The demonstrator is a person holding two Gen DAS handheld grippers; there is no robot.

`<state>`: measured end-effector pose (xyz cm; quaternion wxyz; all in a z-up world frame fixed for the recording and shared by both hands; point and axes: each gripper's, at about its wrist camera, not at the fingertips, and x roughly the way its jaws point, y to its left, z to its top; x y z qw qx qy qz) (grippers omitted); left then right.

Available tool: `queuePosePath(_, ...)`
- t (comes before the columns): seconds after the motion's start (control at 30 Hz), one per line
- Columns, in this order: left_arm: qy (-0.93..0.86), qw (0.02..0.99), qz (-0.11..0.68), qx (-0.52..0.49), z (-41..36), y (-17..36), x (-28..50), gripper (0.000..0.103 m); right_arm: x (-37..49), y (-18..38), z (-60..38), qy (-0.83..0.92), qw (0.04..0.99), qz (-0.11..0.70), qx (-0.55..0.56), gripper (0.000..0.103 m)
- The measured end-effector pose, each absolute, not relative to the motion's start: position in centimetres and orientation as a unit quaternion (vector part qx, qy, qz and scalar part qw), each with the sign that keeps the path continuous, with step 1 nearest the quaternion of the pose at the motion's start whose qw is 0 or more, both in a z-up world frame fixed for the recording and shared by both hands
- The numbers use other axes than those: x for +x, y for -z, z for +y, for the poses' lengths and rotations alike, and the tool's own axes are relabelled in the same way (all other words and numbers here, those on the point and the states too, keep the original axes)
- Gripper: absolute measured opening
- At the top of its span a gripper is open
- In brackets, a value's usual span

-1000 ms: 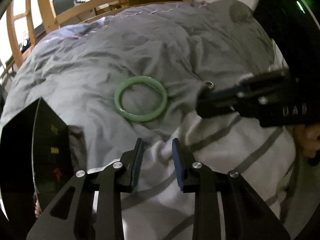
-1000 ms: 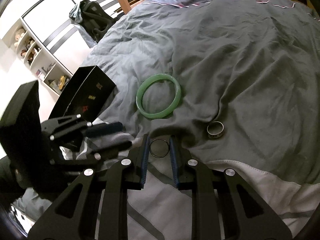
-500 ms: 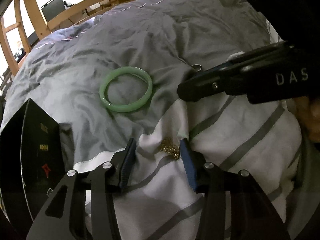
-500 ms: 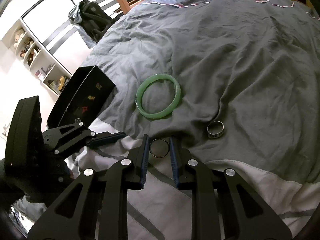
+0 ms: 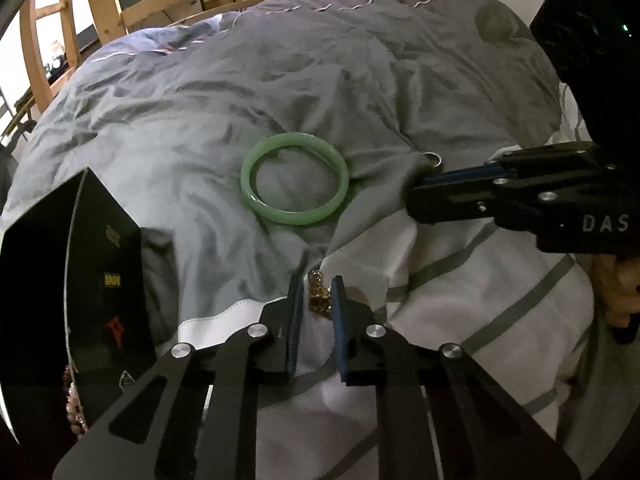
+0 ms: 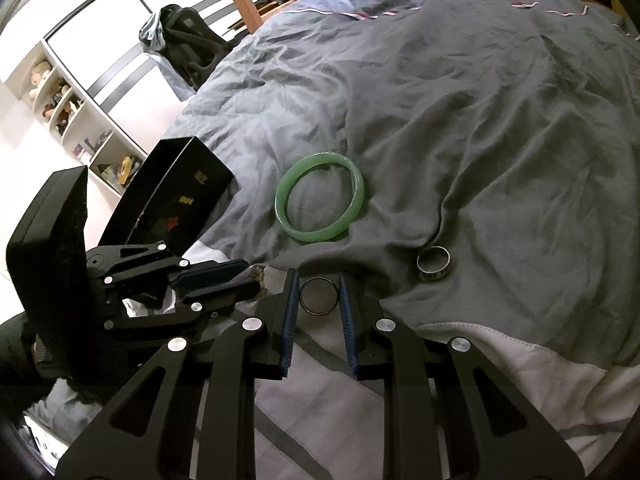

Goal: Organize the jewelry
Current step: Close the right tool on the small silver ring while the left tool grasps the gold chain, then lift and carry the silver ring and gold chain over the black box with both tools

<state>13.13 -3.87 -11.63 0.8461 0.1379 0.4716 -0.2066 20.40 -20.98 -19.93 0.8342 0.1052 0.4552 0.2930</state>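
Two grips are under way: my left gripper point(image 5: 316, 294) has narrowed around the limp gold chain point(image 5: 319, 295), which will sag and slip unless pinched mid-bunch, while my right gripper point(image 6: 318, 289) brackets the thin, stiff, light ring point(image 6: 317, 295), contact unclear, best squeezed across its rim.

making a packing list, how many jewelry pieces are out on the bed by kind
bangle: 1, green
rings: 2, a thin ring between the right claw fingers and a wide band
gold chain: 1, between the left claw fingers
bead string: 1, partly hidden by the black box
total: 5
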Motion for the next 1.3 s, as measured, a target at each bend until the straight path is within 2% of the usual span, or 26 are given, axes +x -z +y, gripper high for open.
queuePosePath(0.13, 0.204, 0.853, 0.467, 0.116, -2.9, 10.5, 13.2, 0.003, 20.4, 19.8, -21.0, -0.292, 0.836, 0.452, 0.108, 0.021)
queuePosePath(0.43, 0.237, 0.851, 0.462, 0.077, -2.1, 9.2, 13.1, 0.001, 20.3, 19.4, -21.1, -0.296, 0.841, 0.439, 0.111, 0.021)
queuePosePath(0.5, 0.249, 0.848, 0.459, 0.091, -3.0, 9.4, 12.5, 0.008, 20.3, 19.5, -21.1, -0.294, 0.841, 0.44, 0.111, 0.021)
queuePosePath(0.53, 0.253, 0.844, 0.459, 0.109, -3.8, 9.8, 12.2, 0.019, 20.3, 19.5, -21.1, -0.295, 0.84, 0.441, 0.111, 0.021)
queuePosePath(0.57, 0.25, 0.844, 0.458, 0.123, -4.2, 10.1, 12.0, 0.023, 20.3, 19.5, -21.1, -0.295, 0.84, 0.441, 0.111, 0.021)
queuePosePath(0.7, 0.232, 0.833, 0.48, 0.148, -4.8, 12.5, 12.5, 0.023, 20.3, 19.6, -21.0, -0.294, 0.84, 0.442, 0.108, 0.021)
queuePosePath(0.83, 0.235, 0.831, 0.482, 0.148, -4.7, 12.8, 12.5, 0.023, 20.3, 19.6, -21.0, -0.294, 0.84, 0.442, 0.108, 0.021)
queuePosePath(0.9, 0.237, 0.831, 0.484, 0.14, -4.4, 12.7, 12.7, 0.011, 20.3, 19.6, -21.0, -0.294, 0.84, 0.443, 0.108, 0.021)
queuePosePath(1.03, 0.231, 0.836, 0.484, 0.116, -3.2, 11.8, 13.3, 0.007, 20.4, 19.6, -21.0, -0.294, 0.841, 0.44, 0.11, 0.021)
queuePosePath(1.3, 0.229, 0.856, 0.457, 0.078, -1.9, 8.1, 13.0, 0.007, 19.9, 18.4, -21.5, -0.295, 0.855, 0.41, 0.119, 0.021)
